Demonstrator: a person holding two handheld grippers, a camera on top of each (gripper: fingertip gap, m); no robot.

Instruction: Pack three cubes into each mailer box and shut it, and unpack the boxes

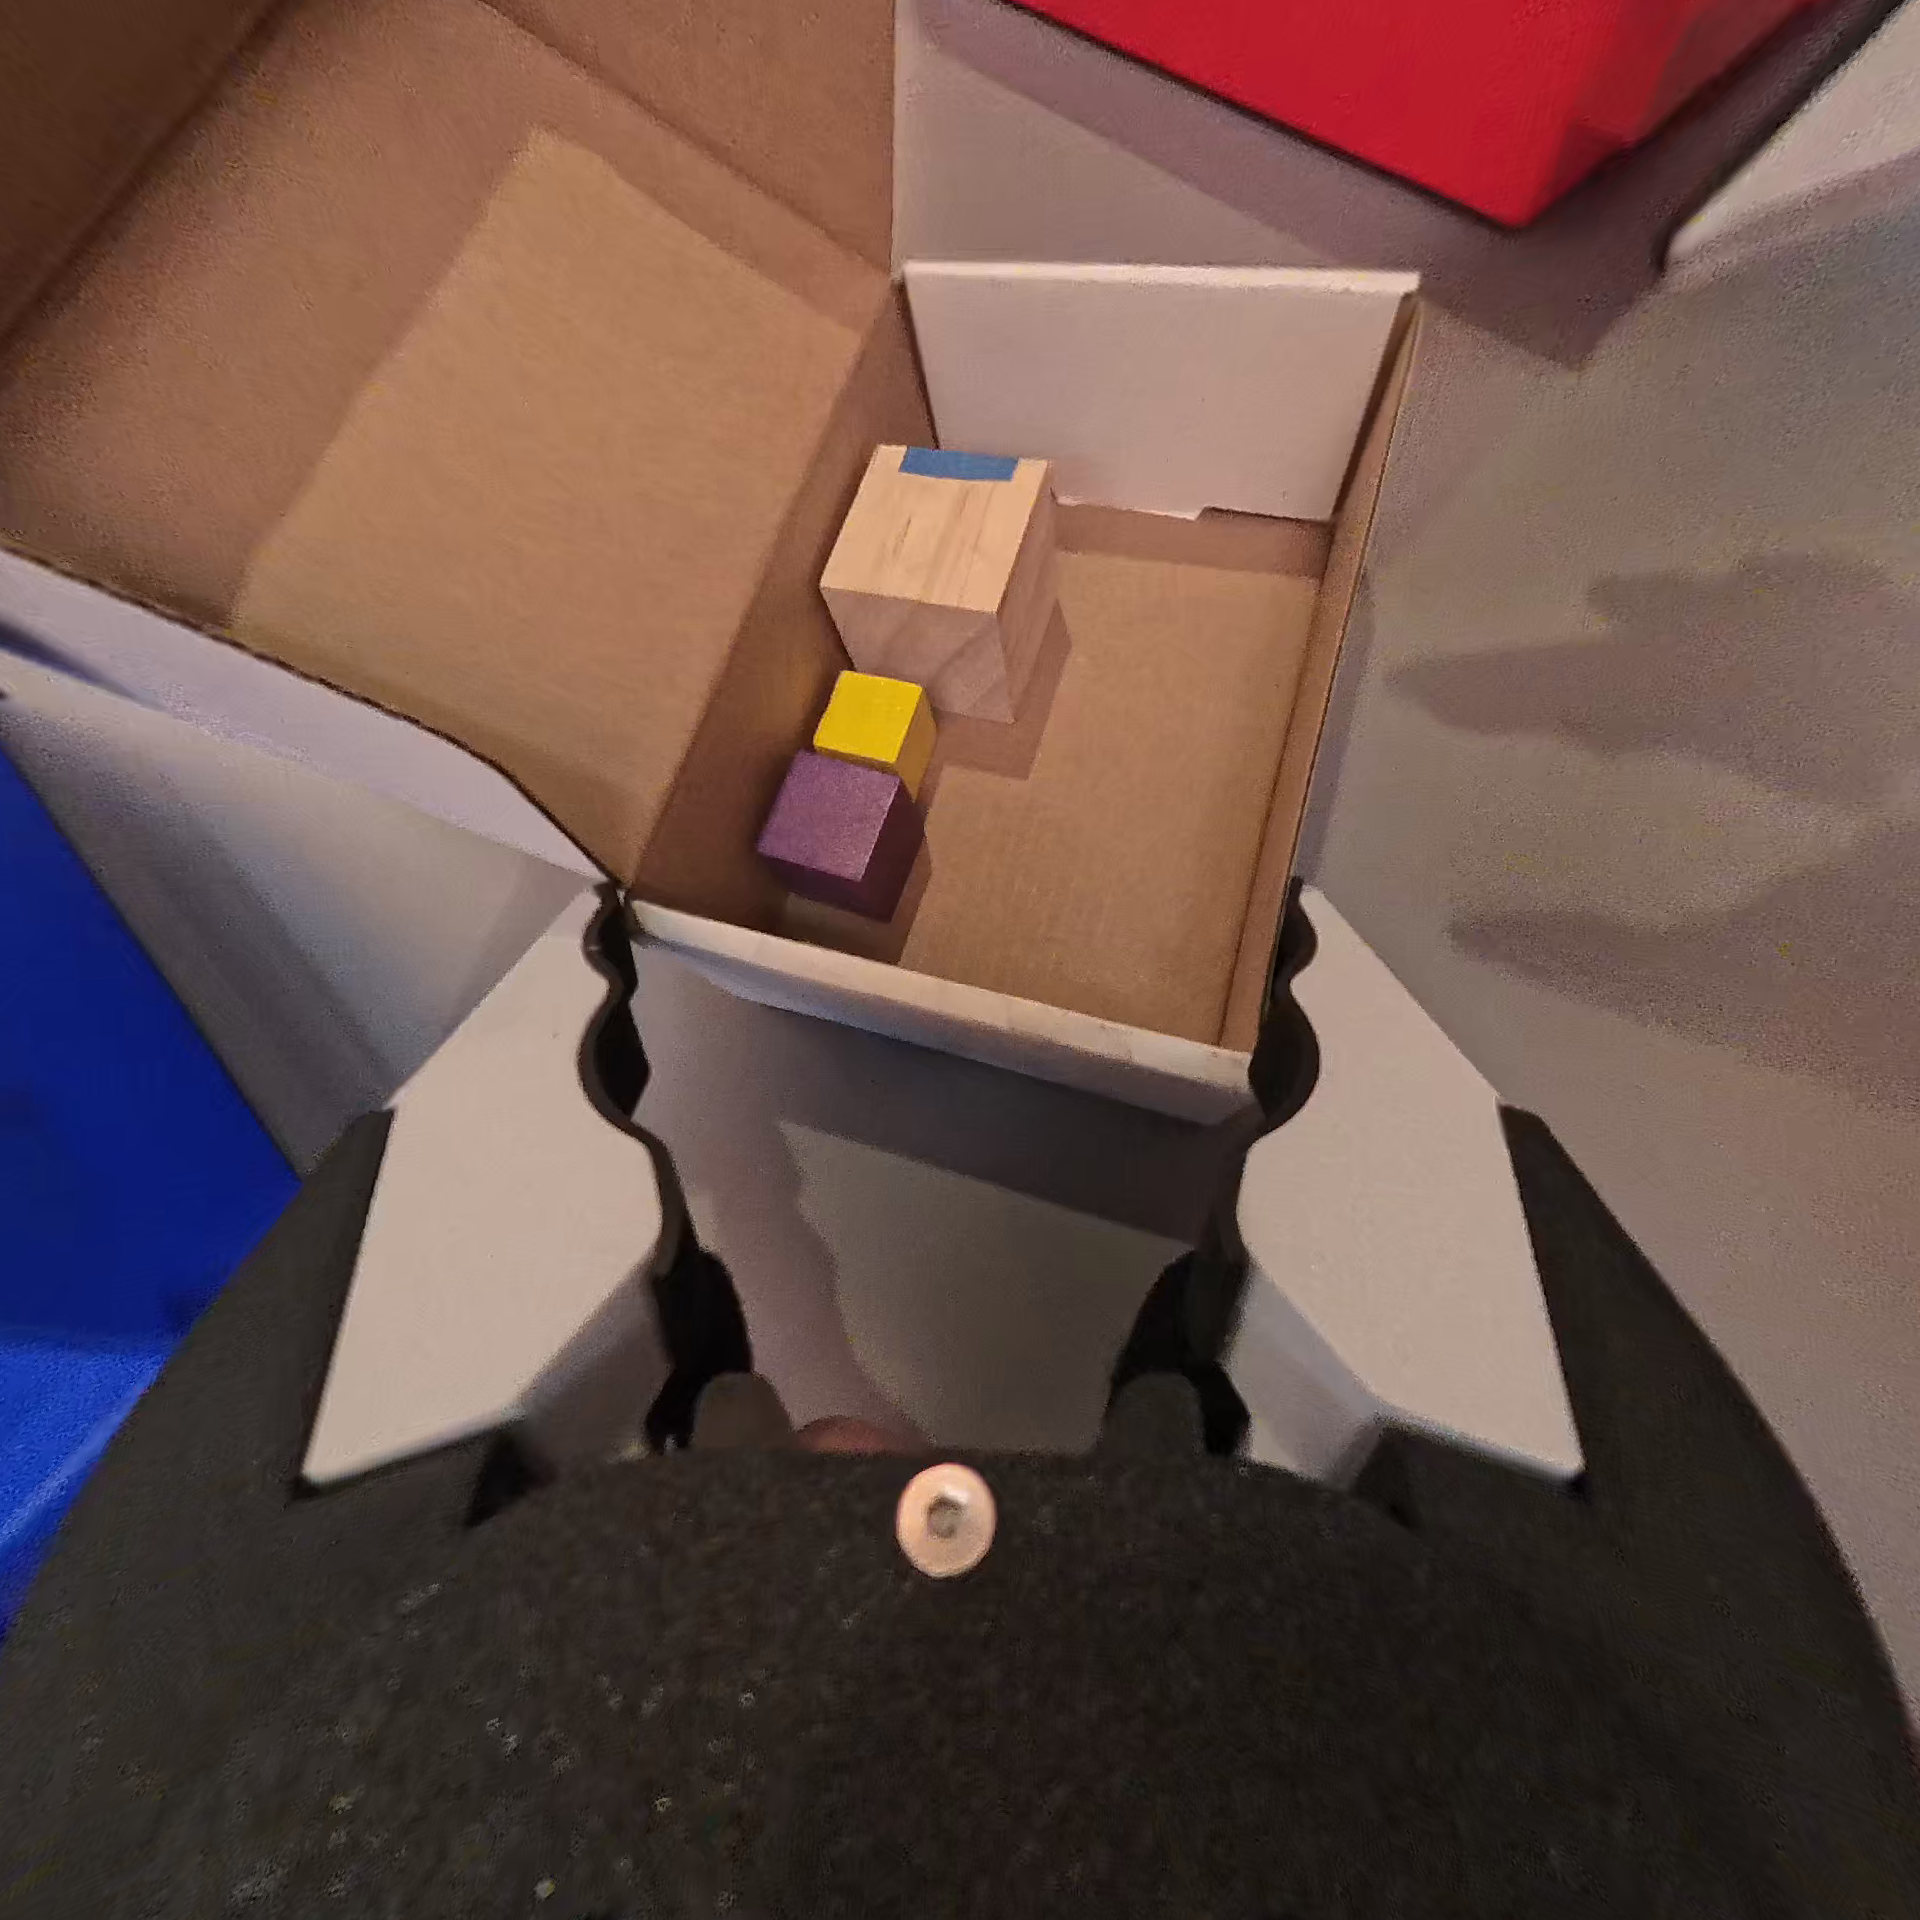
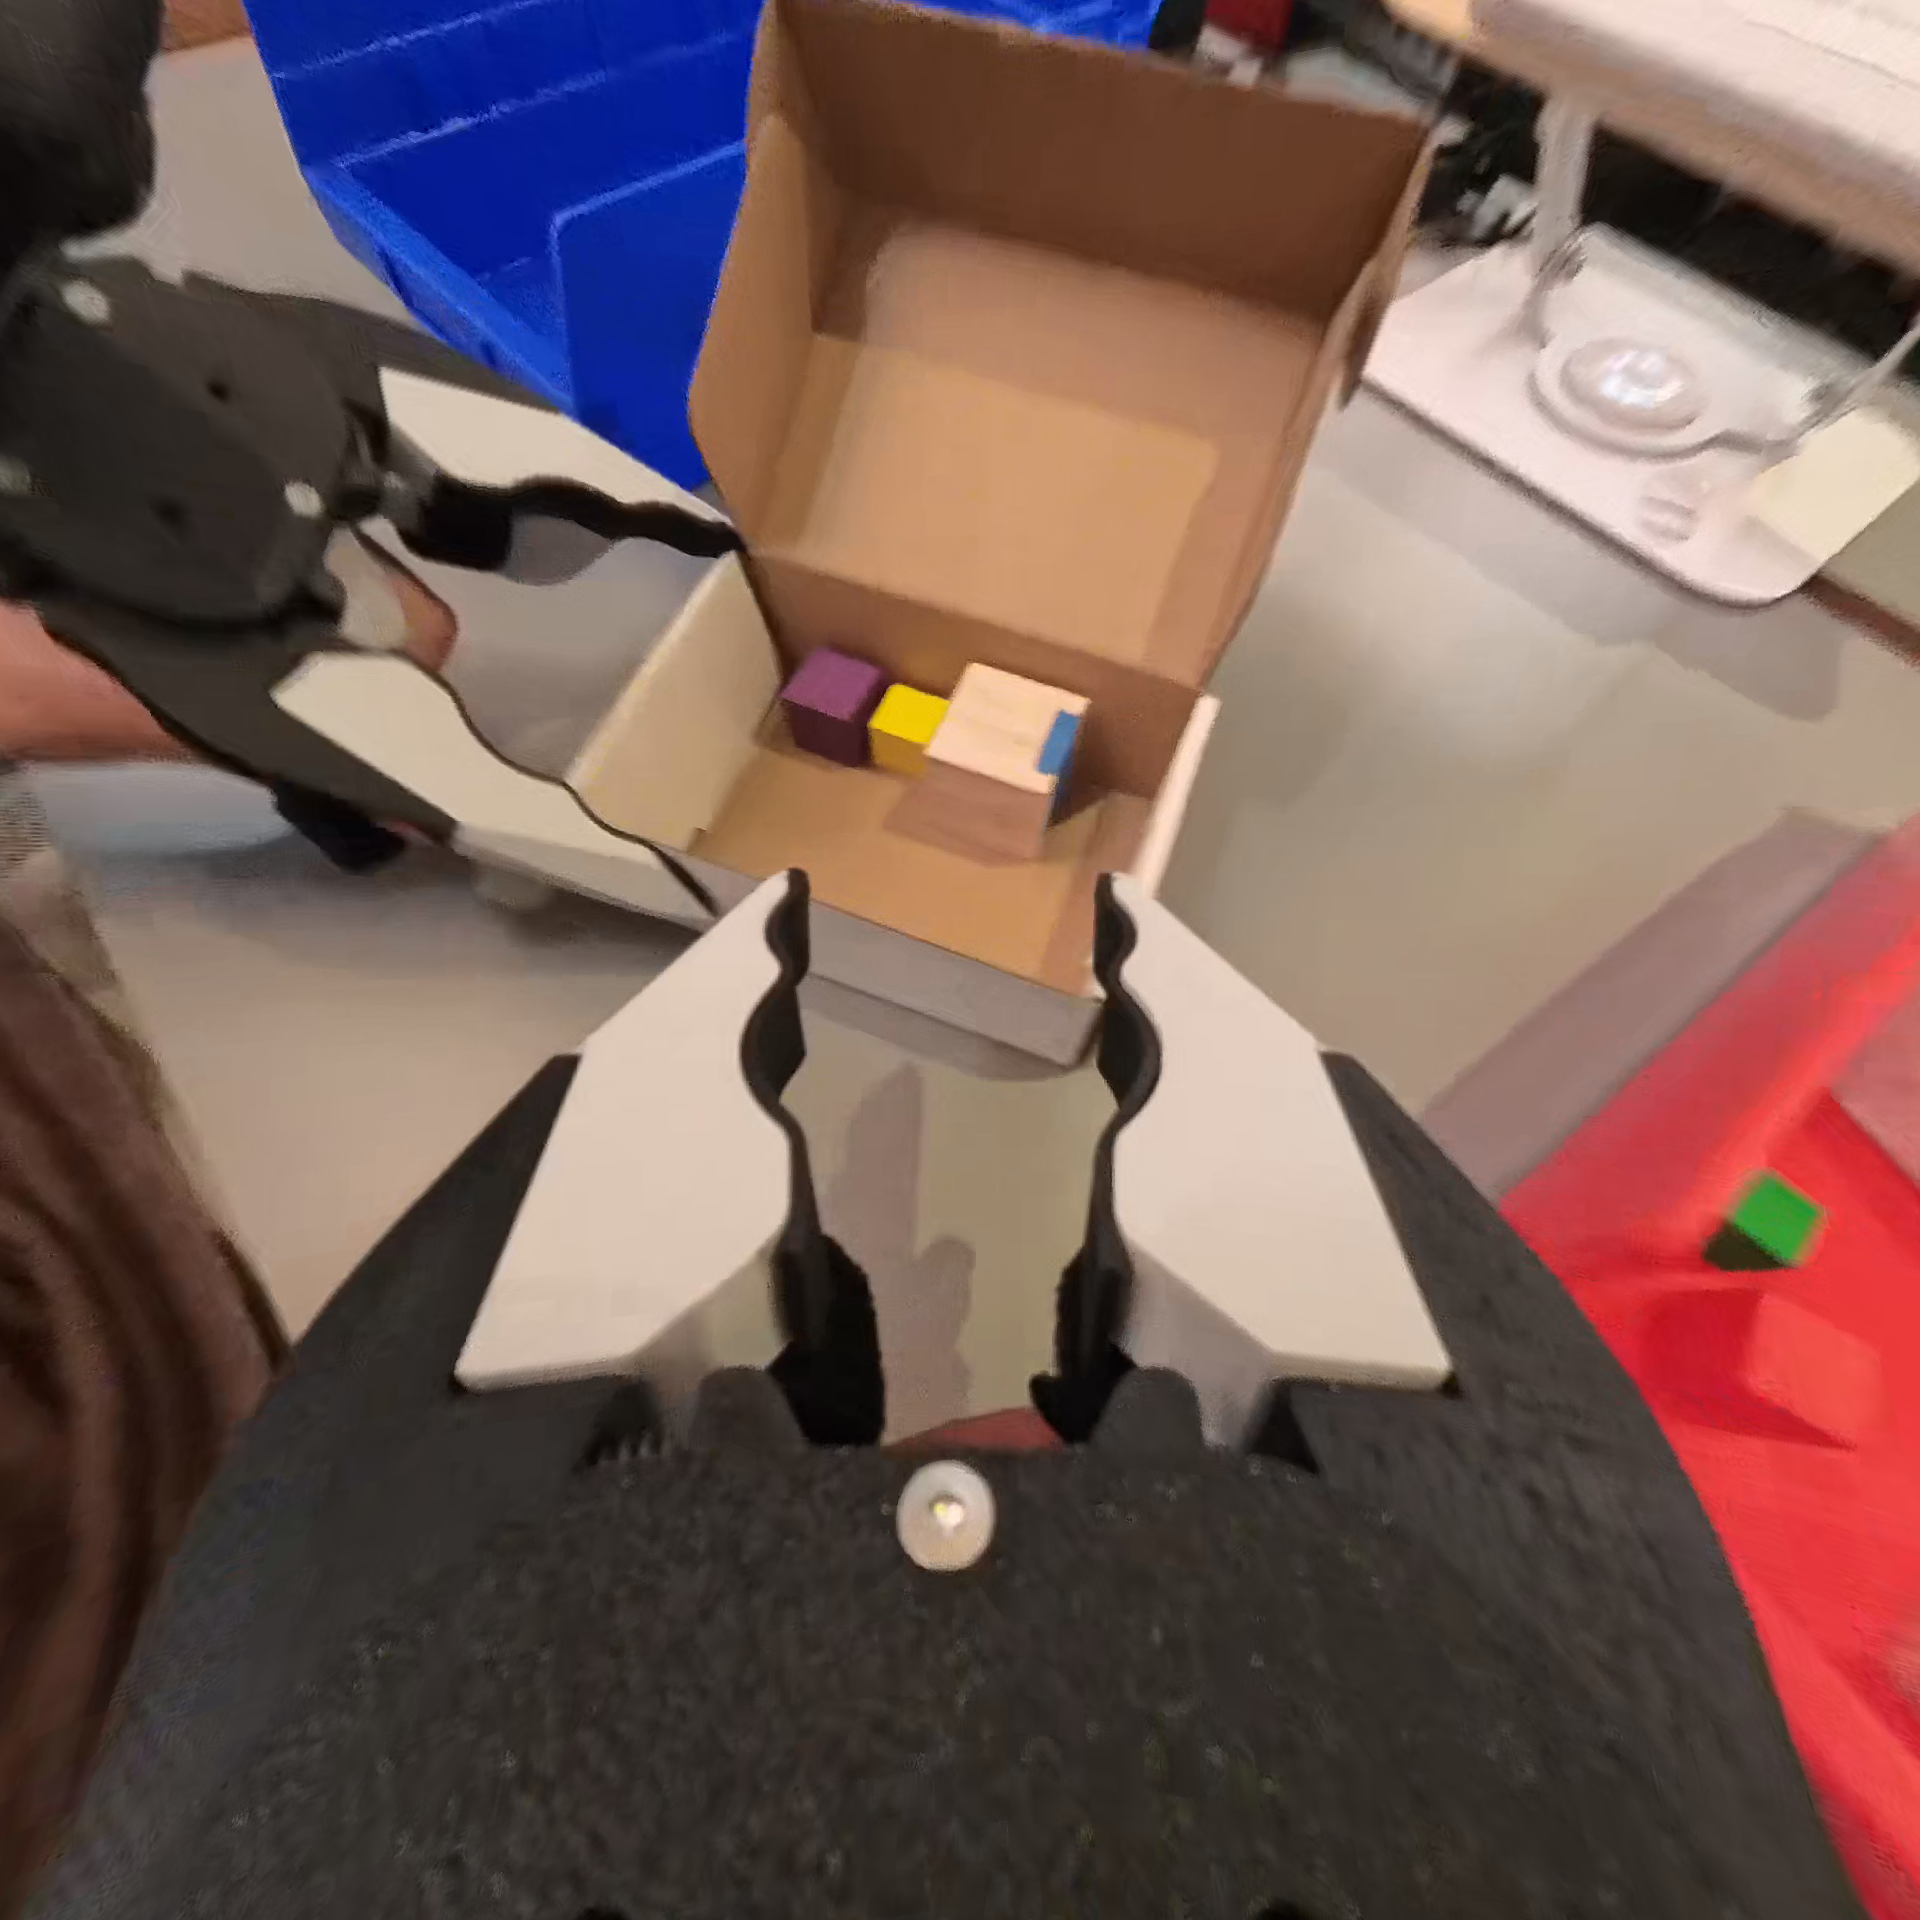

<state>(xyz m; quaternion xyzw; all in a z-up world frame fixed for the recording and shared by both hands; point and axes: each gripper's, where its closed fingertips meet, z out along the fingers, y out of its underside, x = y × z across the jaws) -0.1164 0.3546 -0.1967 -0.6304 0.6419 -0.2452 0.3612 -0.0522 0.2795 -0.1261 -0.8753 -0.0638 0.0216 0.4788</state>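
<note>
White mailer box (image 1: pixel 940 1049) open on the grey table (image 1: pixel 1621 644), purple cube (image 1: pixel 840 833), yellow cube (image 1: pixel 875 719) and larger wooden cube (image 1: pixel 940 561) lined along its hinge-side wall, left gripper (image 1: pixel 951 935) fingers apart astride the box's end wall, right gripper (image 2: pixel 948 935) fingers apart, empty, at its front wall.

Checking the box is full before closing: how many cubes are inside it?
3, in a row along the lid-side wall of the box: purple cube, yellow cube, bigger wooden cube. None seems hidden.

We only get cropped corners of the blue bin (image 2: pixel 540 208) and red bin (image 1: pixel 1455 94); the green cube (image 2: pixel 1766 1236) is blurry.
</note>
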